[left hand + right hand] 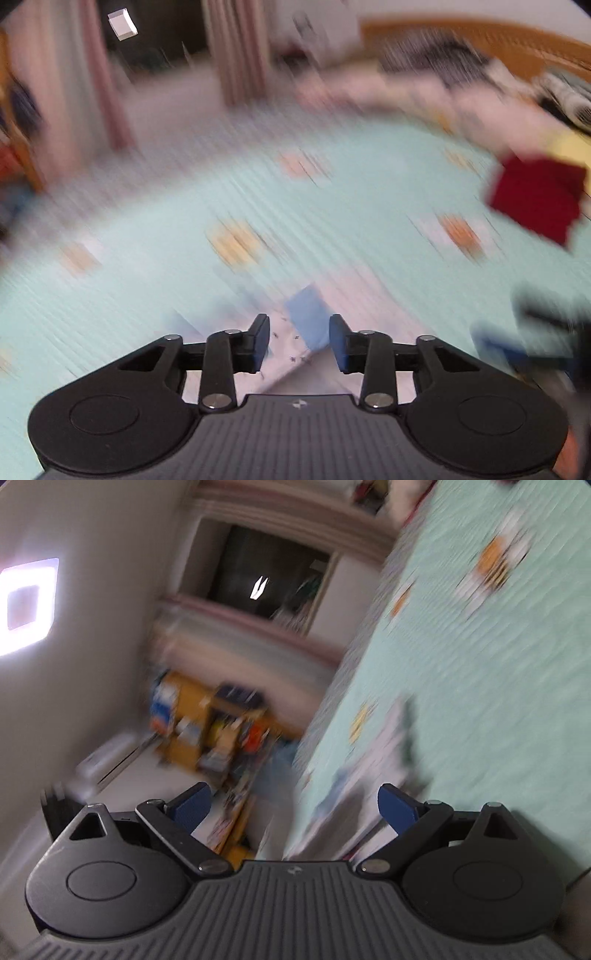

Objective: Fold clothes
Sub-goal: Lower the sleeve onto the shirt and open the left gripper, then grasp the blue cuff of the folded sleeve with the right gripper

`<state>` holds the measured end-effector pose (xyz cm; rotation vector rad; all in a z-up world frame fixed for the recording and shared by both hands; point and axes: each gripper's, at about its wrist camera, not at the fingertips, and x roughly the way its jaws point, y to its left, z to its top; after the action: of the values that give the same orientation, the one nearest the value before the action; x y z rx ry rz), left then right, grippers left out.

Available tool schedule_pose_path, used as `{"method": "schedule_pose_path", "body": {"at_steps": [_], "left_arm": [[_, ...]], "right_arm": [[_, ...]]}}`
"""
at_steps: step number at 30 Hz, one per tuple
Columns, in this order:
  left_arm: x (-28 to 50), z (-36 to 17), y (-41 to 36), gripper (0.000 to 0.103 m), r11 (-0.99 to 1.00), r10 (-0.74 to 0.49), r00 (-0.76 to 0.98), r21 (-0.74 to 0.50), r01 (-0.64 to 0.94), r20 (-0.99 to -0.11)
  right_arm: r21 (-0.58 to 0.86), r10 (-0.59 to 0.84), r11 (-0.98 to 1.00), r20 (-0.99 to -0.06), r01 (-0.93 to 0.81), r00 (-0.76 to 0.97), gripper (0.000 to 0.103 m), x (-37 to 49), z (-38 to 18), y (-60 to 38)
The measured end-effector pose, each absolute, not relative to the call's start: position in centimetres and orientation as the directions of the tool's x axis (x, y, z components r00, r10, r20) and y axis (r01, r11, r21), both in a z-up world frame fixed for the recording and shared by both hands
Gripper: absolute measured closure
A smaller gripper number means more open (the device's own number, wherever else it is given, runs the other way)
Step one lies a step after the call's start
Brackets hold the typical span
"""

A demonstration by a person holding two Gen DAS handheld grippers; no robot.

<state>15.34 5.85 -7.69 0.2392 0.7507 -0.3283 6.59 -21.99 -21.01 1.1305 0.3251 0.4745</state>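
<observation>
**Both grippers empty over the bed, garment lying below**

The left wrist view is heavily smeared. The left gripper points down at a bed covered in a pale mint sheet with scattered orange-and-white motifs. Its jaws stand partly apart with nothing pinched between the pads. Just beyond and beneath them lies a pale pinkish-white garment with a light blue patch and small dark specks, spread flat on the sheet. Further back on the right sits a dark red cloth, next to something yellow, and a blurred pile of pale clothes runs along the wooden headboard. Pink curtains hang behind.

The right wrist view is rolled steeply, so the bed rises up the right side. The right gripper has its blue-padded jaws wide apart and empty. Beyond the jaws, pale cloth lies at the bed's edge, too blurred to tell in detail. A cluttered yellow shelf stands past it, and a square ceiling light glows at left.

No writing or brand can be read; only a small emblem shows on each gripper body.
</observation>
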Motion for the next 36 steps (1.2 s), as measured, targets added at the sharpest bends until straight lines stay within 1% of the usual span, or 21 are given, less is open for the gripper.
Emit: {"method": "schedule_pose_path", "body": {"at_steps": [1,3,5,7,8,10,12,15,16,17,19,22,24,29,32,33,35,36], "left_arm": [[15.4,-9.5,5.6,0.063,0.92,-0.233,0.625,0.04,0.391,-0.745],[14.4,-10.8,7.6,0.059,0.951,-0.231,0.642,-0.032,0.307,-0.731],[13.1,-11.7,9.9,0.043,0.973,-0.216,0.67,-0.101,0.206,-0.711],[11.6,-12.2,12.4,0.042,0.981,-0.186,0.701,-0.17,0.093,-0.688],[10.9,-12.7,13.3,0.042,0.982,-0.166,0.703,-0.181,0.053,-0.692],[10.3,-13.4,14.2,0.042,0.985,-0.119,0.702,-0.171,-0.004,-0.702],[9.5,-14.4,15.1,0.042,0.99,-0.067,0.688,-0.136,-0.047,-0.723],[7.6,-15.6,15.9,0.042,0.981,-0.087,0.69,-0.182,-0.065,-0.718],[7.2,-15.9,15.9,0.04,0.98,-0.097,0.693,-0.19,-0.058,-0.714],[6.8,-16.2,15.8,0.032,0.979,-0.106,0.696,-0.197,-0.051,-0.71],[6.2,-16.7,15.6,0.024,0.977,-0.124,0.701,-0.21,-0.037,-0.702],[5.7,-17.4,15.5,0.019,0.974,-0.15,0.711,-0.227,-0.014,-0.687],[5.4,-17.7,15.6,0.018,0.973,-0.163,0.72,-0.232,0.004,-0.675],[5.0,-17.7,16.0,0.016,0.966,-0.192,0.725,-0.258,0.02,-0.661],[4.9,-17.8,16.2,0.014,0.962,-0.208,0.725,-0.27,0.032,-0.656],[4.8,-17.8,16.2,0.014,0.961,-0.214,0.726,-0.274,0.036,-0.654],[4.8,-18.0,16.3,0.01,0.956,-0.226,0.728,-0.292,0.037,-0.647],[4.8,-18.0,16.4,0.01,0.954,-0.229,0.729,-0.298,0.036,-0.645]], "right_arm": [[0.911,0.5,0.366,-0.02,-0.19,0.866,0.006,6.5,-20.9,-22.5],[0.895,0.479,0.406,-0.038,-0.183,0.877,0.006,6.4,-20.5,-22.9],[0.873,0.486,0.452,-0.069,-0.183,0.871,0.006,6.6,-20.1,-22.2],[0.85,0.502,0.496,-0.115,-0.177,0.857,0.006,7.2,-19.8,-21.2],[0.844,0.516,0.51,-0.145,-0.167,0.844,0.006,7.7,-19.7,-20.8],[0.845,0.554,0.515,-0.197,-0.148,0.809,0.006,9.0,-19.6,-20.0],[0.871,0.605,0.472,-0.208,-0.136,0.769,0.006,10.3,-19.9,-19.1],[0.881,0.651,0.453,-0.222,-0.137,0.726,0.006,13.0,-19.2,-17.0],[0.875,0.656,0.467,-0.247,-0.127,0.713,0.006,13.8,-18.9,-16.4],[0.863,0.649,0.494,-0.287,-0.104,0.705,0.006,14.8,-18.7,-16.0],[0.851,0.649,0.522,-0.351,-0.058,0.675,0.006,16.8,-18.7,-15.2],[0.839,0.654,0.545,-0.424,0.0,0.627,0.004,18.5,-19.1,-14.3],[0.824,0.656,0.566,-0.449,-0.002,0.607,0.004,18.7,-18.9,-13.6],[0.815,0.649,0.579,-0.452,-0.012,0.611,0.004,18.3,-17.7,-12.7],[0.739,0.604,0.669,-0.477,-0.081,0.638,0.004,18.0,-16.0,-11.3],[0.721,0.596,0.684,-0.468,-0.108,0.653,0.004,17.7,-15.4,-11.0],[0.73,0.63,0.662,-0.418,-0.171,0.655,0.005,17.7,-15.0,-10.6],[0.729,0.636,0.665,-0.437,-0.163,0.636,0.005,18.3,-15.3,-10.3]]}}
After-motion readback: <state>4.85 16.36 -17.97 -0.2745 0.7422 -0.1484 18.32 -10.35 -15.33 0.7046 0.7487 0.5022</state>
